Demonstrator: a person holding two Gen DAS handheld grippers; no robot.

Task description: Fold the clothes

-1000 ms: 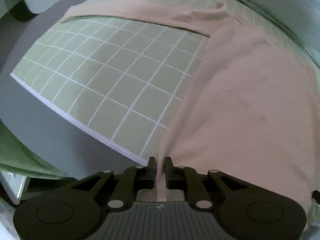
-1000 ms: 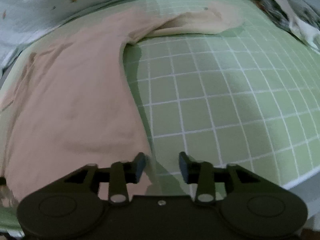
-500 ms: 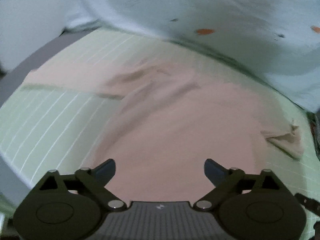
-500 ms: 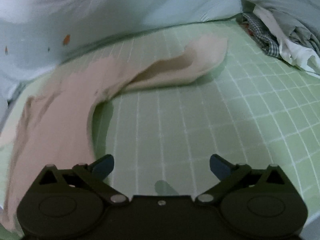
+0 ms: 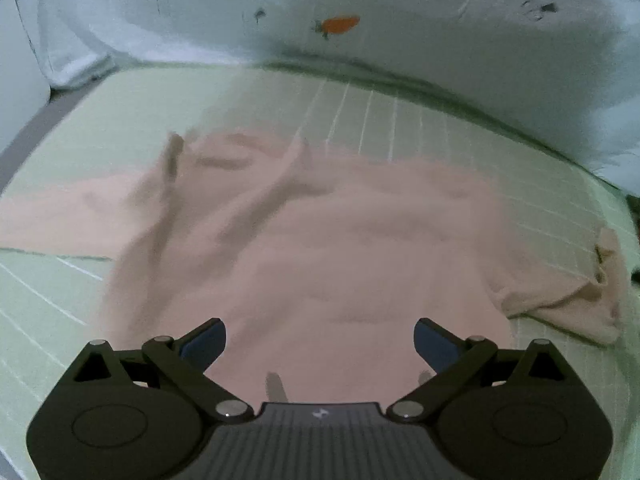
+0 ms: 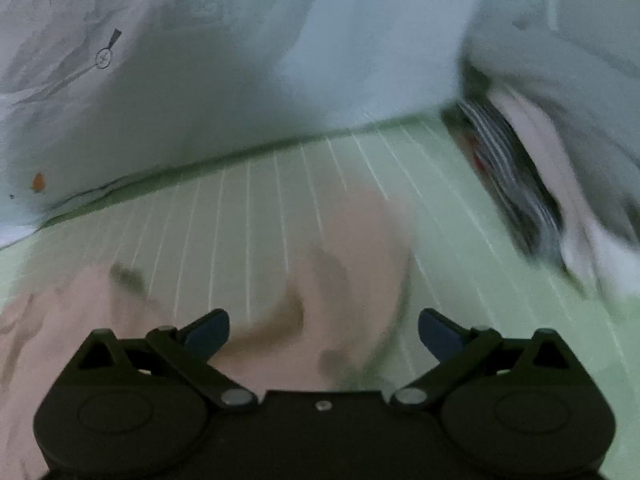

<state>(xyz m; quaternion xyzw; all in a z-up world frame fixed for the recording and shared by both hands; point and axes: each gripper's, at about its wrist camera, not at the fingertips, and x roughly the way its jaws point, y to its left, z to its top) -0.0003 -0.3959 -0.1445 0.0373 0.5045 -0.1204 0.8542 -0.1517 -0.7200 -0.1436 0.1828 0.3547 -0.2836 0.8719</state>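
In the left wrist view, the left gripper has its jaws spread wide and holds nothing. The pink shirt lies spread on the green grid mat, with wrinkles near the collar; one sleeve lies to the right. A pale blue sheet with a carrot print rises behind the mat.

In the right wrist view, which is blurred, the right gripper is also wide open and empty. The shirt sleeve lies on the mat in front of it. A pile of clothes sits at the right.
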